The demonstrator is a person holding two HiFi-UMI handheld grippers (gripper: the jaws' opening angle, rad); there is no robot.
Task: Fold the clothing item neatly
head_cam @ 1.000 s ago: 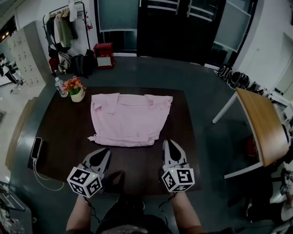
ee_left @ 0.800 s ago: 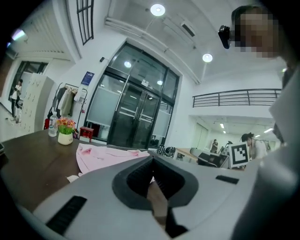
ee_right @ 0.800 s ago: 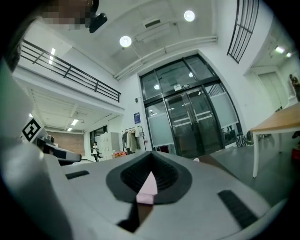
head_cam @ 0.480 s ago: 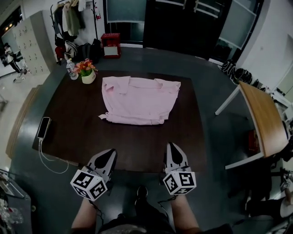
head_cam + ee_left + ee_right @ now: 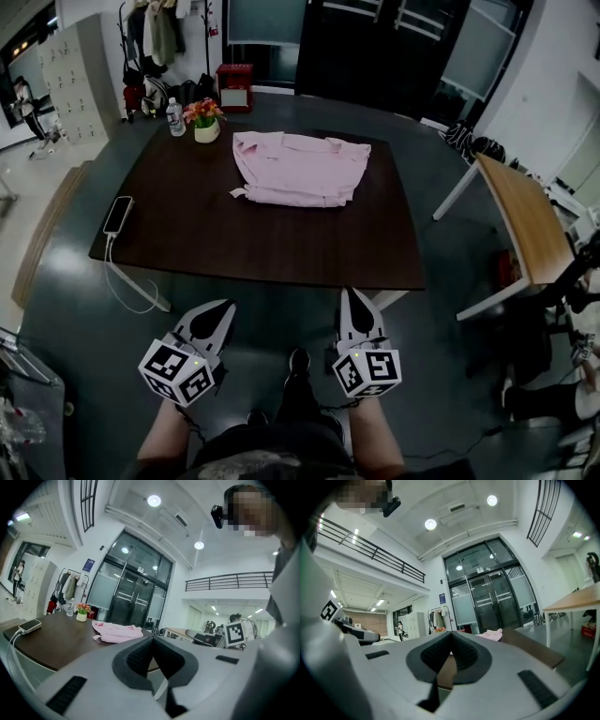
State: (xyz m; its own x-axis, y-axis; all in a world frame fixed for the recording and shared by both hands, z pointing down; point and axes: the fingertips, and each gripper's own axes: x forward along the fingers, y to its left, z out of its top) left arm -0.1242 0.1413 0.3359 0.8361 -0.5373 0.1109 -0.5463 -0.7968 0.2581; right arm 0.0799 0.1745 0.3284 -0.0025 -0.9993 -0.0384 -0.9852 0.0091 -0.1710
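Backed away from bench (image 5: 234, 246): left gripper (image 5: 225, 306), right gripper (image 5: 349, 293) short of its near edge, jaws together, empty. Pink shirt (image 5: 302, 169) folded on bench's far half; folding seemingly done.

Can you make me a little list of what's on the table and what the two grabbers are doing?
table: dark wood
shirt: pink, folded, far side of table
flowers: far left corner
bottle: beside the flowers
phone: left edge
left gripper: shut, empty, off the table
right gripper: shut, empty, off the table
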